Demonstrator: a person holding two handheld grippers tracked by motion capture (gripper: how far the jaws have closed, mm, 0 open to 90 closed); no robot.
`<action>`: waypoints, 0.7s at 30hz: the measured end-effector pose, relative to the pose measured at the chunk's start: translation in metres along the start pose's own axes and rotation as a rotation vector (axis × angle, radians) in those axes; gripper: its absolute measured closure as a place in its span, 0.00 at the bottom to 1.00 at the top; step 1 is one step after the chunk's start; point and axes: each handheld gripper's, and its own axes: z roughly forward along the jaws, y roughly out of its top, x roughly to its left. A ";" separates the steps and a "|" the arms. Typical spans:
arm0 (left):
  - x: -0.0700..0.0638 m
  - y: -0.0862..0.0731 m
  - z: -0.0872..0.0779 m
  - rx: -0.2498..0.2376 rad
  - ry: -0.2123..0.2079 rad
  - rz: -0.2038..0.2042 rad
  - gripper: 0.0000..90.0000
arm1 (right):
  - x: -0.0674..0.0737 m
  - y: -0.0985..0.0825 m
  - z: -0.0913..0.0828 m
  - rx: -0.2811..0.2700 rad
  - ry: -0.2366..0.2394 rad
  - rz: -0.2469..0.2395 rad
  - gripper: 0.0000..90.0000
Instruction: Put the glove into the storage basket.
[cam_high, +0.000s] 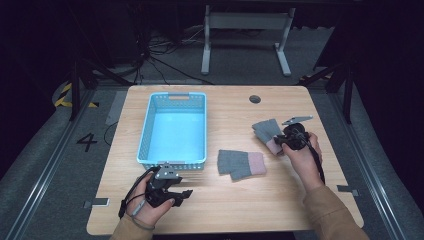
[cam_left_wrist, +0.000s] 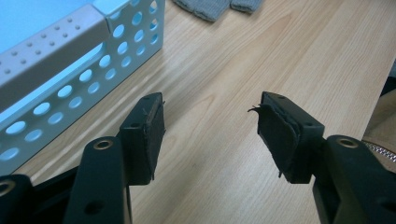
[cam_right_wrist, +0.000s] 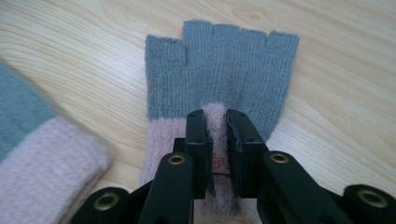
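I've got the right hand-held gripper (cam_right_wrist: 215, 140) down on the far fingerless glove (cam_right_wrist: 219, 79), its jaws drawn narrow on the pink cuff with a fold of knit and a small label pinched between the pads. That glove lies flat on the worktop (cam_high: 225, 200) toward the right side, grey fingers pointing away from me. Its mate, the near fingerless glove (cam_high: 241, 164), sits just beside it toward the middle, pink cuff turned right; in the right gripper view its cuff crowds in blurred at the lower left, close to my jaws but apart from the glove I hold. My left hand-held gripper (cam_left_wrist: 210, 135) hovers low over bare wood at the near left, jaws standing wide with nothing between them. The light blue perforated basket (cam_high: 146, 131) is right ahead of it, its near wall close to the left jaw. A round grommet hole (cam_high: 255, 99) marks the far edge of the worktop.
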 end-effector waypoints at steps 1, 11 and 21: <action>0.000 0.000 0.000 0.000 0.000 0.000 0.47 | 0.000 0.000 0.000 0.000 0.000 0.000 0.89; -0.001 0.010 0.007 -0.001 -0.022 0.028 0.47 | 0.015 0.004 -0.033 -0.062 0.069 -0.066 0.89; -0.002 0.017 0.013 0.010 -0.042 0.049 0.47 | 0.036 0.006 -0.051 -0.102 0.187 -0.169 0.89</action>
